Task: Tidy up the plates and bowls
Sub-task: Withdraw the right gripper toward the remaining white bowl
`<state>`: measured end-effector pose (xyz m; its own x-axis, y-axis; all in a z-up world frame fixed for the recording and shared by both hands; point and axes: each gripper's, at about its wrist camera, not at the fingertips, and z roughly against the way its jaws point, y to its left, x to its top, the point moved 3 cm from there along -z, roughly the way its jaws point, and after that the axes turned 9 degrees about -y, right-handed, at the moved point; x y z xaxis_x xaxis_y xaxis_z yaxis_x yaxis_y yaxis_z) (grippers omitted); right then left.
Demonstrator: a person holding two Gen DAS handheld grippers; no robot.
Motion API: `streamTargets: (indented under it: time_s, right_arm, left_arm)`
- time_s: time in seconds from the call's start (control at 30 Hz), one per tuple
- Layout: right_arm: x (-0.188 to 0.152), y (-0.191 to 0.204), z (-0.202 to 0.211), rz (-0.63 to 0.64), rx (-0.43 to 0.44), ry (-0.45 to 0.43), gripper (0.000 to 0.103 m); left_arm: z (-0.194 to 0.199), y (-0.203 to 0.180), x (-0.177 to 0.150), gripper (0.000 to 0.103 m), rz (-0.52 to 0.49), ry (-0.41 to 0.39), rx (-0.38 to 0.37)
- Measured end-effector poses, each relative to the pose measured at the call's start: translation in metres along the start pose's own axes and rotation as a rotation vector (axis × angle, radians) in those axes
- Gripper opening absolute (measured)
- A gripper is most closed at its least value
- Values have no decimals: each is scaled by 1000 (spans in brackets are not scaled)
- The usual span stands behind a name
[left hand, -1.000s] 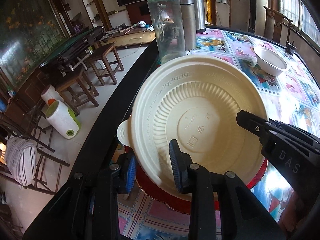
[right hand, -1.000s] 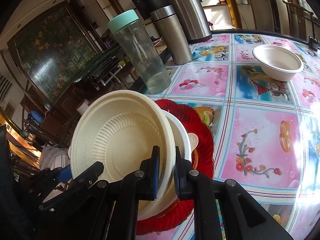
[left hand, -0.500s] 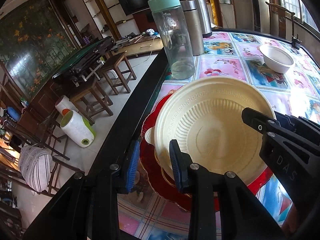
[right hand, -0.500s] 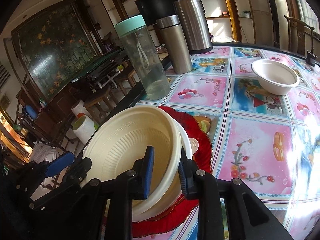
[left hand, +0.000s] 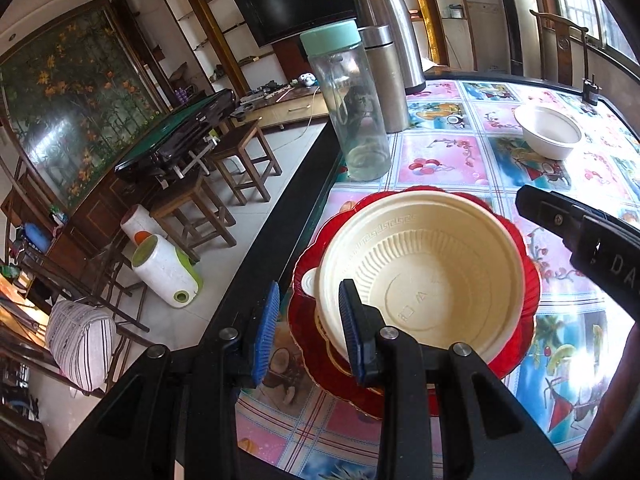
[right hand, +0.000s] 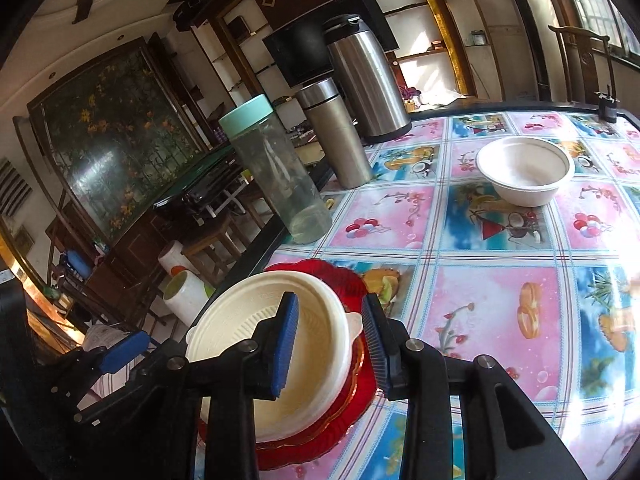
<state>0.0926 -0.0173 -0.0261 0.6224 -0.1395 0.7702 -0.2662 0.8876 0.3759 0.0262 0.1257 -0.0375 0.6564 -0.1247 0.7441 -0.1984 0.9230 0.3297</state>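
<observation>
Left wrist view shows one cream bowl [left hand: 424, 280] nested in the stack on one red plate [left hand: 400, 396] near the table [left hand: 452, 152] edge; a second white rim with a tab [left hand: 310, 280] peeks out beneath it, so at least two bowls are stacked there. One more white bowl [left hand: 548, 131] stands well apart, farther along the table. One clear bottle [left hand: 352, 104] with a teal lid, one slim steel flask [left hand: 390, 76] and one large steel thermos [left hand: 390, 28] stand behind the plate. The left gripper [left hand: 308, 336] hovers low with its jaws apart, straddling the near rim of the cream bowl without clamping it. The right gripper [right hand: 332, 344] is likewise spread wide over the bowl's opposite rim, holding nothing.
</observation>
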Motion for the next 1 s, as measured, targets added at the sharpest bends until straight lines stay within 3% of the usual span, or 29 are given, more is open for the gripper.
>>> streamTargets:
  time_s: [0.1, 0.17, 0.23, 0.3, 0.47, 0.53, 0.63, 0.83, 1.0]
  right_arm:
    - [7, -22, 5, -33, -29, -7, 36]
    - [12, -40, 9, -66, -51, -11, 36]
    - [17, -62, 13, -108, -74, -11, 38]
    - [22, -84, 16, -153, -99, -7, 38]
    - [30, -137, 25, -269, -151, -6, 38]
    - [32, -153, 29, -309, -165, -6, 39]
    - [34, -175, 32, -360, -182, 2, 41]
    - [34, -208, 37, -418, -211, 10, 41]
    - [34, -242, 46, -490, -253, -15, 43]
  left_arm:
    - [6, -8, 5, 29, -6, -17, -8]
    - [8, -17, 9, 35, -10, -22, -30]
    - [12, -30, 13, 49, -20, -32, -56]
    - [17, -45, 16, 53, -39, -43, -83]
    - [24, -84, 18, 55, -86, -38, -170]
    - [27, -98, 16, 67, -88, -22, -209]
    - [29, -121, 15, 72, -79, 17, -298]
    - [20, -168, 25, 72, 30, 108, -476]
    - [-2, -202, 58, 71, 164, 111, -507]
